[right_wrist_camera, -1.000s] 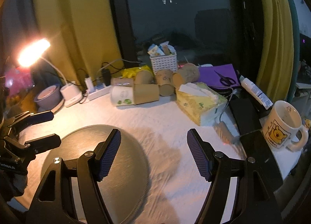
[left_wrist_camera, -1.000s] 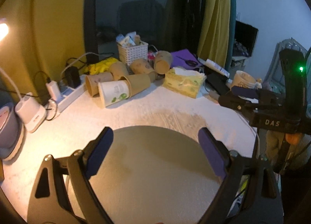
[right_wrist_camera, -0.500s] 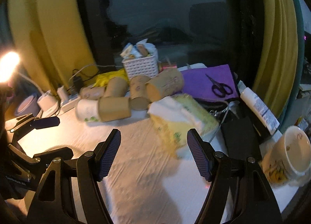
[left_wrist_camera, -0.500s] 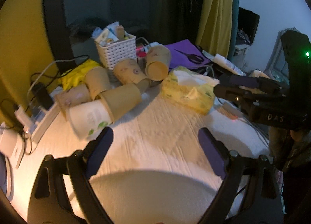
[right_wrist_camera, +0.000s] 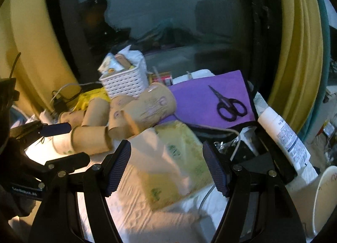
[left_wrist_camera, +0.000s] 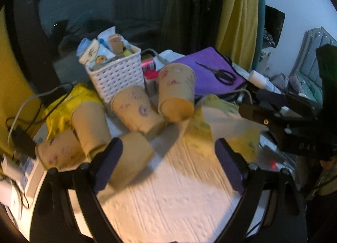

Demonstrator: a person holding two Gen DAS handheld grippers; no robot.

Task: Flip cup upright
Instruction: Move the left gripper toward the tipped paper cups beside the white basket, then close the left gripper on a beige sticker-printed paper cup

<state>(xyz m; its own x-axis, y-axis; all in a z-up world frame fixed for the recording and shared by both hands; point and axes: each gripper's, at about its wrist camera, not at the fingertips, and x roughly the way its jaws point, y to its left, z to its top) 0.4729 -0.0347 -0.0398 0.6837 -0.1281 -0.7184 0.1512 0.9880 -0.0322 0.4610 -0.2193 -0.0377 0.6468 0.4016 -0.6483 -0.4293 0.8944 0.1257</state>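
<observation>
While motion blur smears the near edge of the scene, a heap of brown paper cups (left_wrist_camera: 134,116) lies tipped on its sides on the white, ribbed tabletop (left_wrist_camera: 168,200), and how many cups it holds is hard to count. At far left a power strip (left_wrist_camera: 27,169) is cut off by the frame. The left gripper (left_wrist_camera: 168,165) hangs with its fingers wide apart and empty; its left finger (left_wrist_camera: 107,163) overlaps the nearest cup (left_wrist_camera: 134,154), though contact cannot be told. Behind the heap stands a white woven basket (left_wrist_camera: 118,76), its contents indistinct. Just right of the cups sits a soft yellow tissue pack (right_wrist_camera: 177,158), blurred, lying between the spread, empty fingers of the right gripper (right_wrist_camera: 166,169). Black scissors (right_wrist_camera: 229,106) rest on a purple sheet (right_wrist_camera: 200,99).
</observation>
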